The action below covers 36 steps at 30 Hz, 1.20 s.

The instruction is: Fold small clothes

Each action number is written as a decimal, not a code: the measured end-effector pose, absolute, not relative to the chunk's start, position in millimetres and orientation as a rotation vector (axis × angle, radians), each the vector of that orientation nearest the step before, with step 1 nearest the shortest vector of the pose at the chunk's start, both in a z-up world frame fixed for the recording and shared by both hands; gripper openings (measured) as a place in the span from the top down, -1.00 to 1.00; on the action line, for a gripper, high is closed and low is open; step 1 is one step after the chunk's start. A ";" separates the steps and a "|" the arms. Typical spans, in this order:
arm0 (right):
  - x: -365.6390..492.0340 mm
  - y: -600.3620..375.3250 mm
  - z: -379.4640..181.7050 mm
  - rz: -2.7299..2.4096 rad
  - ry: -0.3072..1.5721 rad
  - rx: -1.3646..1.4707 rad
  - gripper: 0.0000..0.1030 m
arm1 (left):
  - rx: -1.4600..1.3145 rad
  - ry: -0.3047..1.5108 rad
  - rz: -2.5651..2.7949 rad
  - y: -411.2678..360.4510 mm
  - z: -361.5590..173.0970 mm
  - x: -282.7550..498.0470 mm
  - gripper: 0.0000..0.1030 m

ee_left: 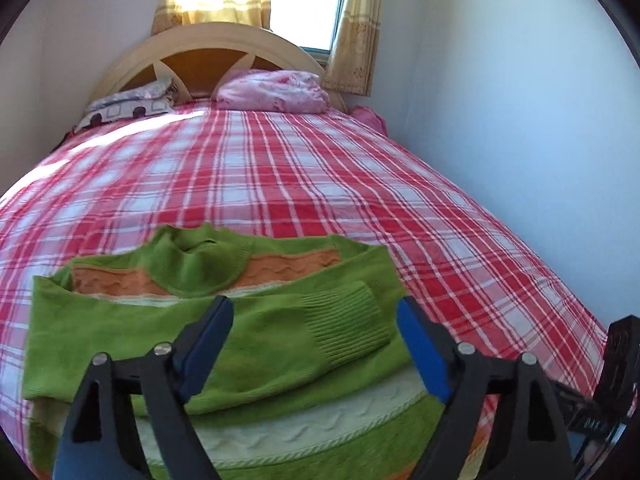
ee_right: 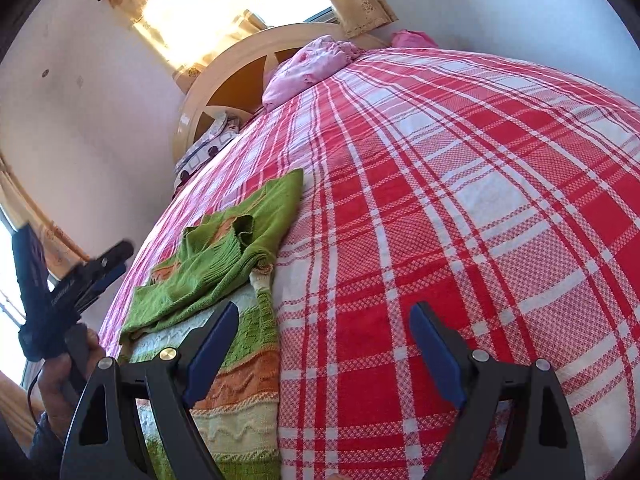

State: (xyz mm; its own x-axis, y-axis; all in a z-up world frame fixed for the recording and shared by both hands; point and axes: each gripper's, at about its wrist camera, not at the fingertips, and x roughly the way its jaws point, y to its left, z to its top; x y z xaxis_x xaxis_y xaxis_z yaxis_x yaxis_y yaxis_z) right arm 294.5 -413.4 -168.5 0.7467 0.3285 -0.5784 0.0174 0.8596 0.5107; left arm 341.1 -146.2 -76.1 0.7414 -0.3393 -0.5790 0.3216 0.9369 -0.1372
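A small green knitted sweater [ee_left: 120, 340] with orange and cream bands lies flat on the red and white plaid bed [ee_left: 320, 180]. One sleeve is folded across its chest, with the ribbed cuff [ee_left: 348, 328] toward the right. My left gripper [ee_left: 314, 308] hovers open just above that sleeve, and nothing is pinched between its blue pads. In the right wrist view the sweater [ee_right: 224, 264] lies to the left. My right gripper [ee_right: 324, 312] stands open over the plaid sheet [ee_right: 440, 200], its left finger by the sweater's edge. A hand holds the left gripper [ee_right: 100, 268] at far left.
A pink bundle of bedding [ee_left: 272, 90] and a patterned pillow [ee_left: 128, 104] lie by the curved wooden headboard [ee_left: 208, 44]. A pale wall [ee_left: 520, 120] runs along the bed's right side. A bright window with yellow curtains [ee_left: 352, 20] is behind the headboard.
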 end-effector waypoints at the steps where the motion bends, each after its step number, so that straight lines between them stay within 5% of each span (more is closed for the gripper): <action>1: 293.2 -411.8 -166.4 0.194 0.708 0.511 -0.71 | -0.018 0.635 -0.329 -129.8 -76.5 339.1 -0.74; 5: 287.0 -404.5 -151.7 0.225 0.688 0.476 -0.70 | 0.081 0.649 -0.033 -46.5 -94.9 332.5 -0.81; 11: 321.6 -364.8 -123.1 0.292 0.732 0.413 -0.40 | 0.032 0.738 0.189 57.9 -129.4 325.5 -0.81; 15: 369.7 -329.4 -115.9 0.316 0.785 0.357 -0.17 | -0.019 0.818 0.165 76.0 -149.5 334.8 -0.82; 24: 445.0 -280.0 -157.4 0.264 0.937 0.279 -0.14 | -0.072 0.883 0.177 85.6 -166.5 337.6 -0.98; 25: 446.4 -276.9 -162.5 0.248 0.946 0.259 -0.04 | -0.086 0.889 0.173 88.4 -167.6 337.7 -0.99; 26: 445.7 -274.4 -166.6 0.242 0.950 0.239 0.49 | -0.100 0.898 0.167 90.9 -169.3 338.2 -1.00; 27: 442.9 -271.9 -168.0 0.240 0.947 0.215 0.69 | -0.109 0.905 0.161 92.0 -170.1 337.8 -1.00; 32: 415.6 -275.8 -151.9 0.203 0.862 0.129 0.98 | -0.128 0.903 0.152 93.8 -170.7 335.0 -1.00; 36: 413.1 -291.2 -156.4 0.155 0.874 0.116 0.98 | -0.118 0.907 0.141 92.0 -170.9 335.0 -1.00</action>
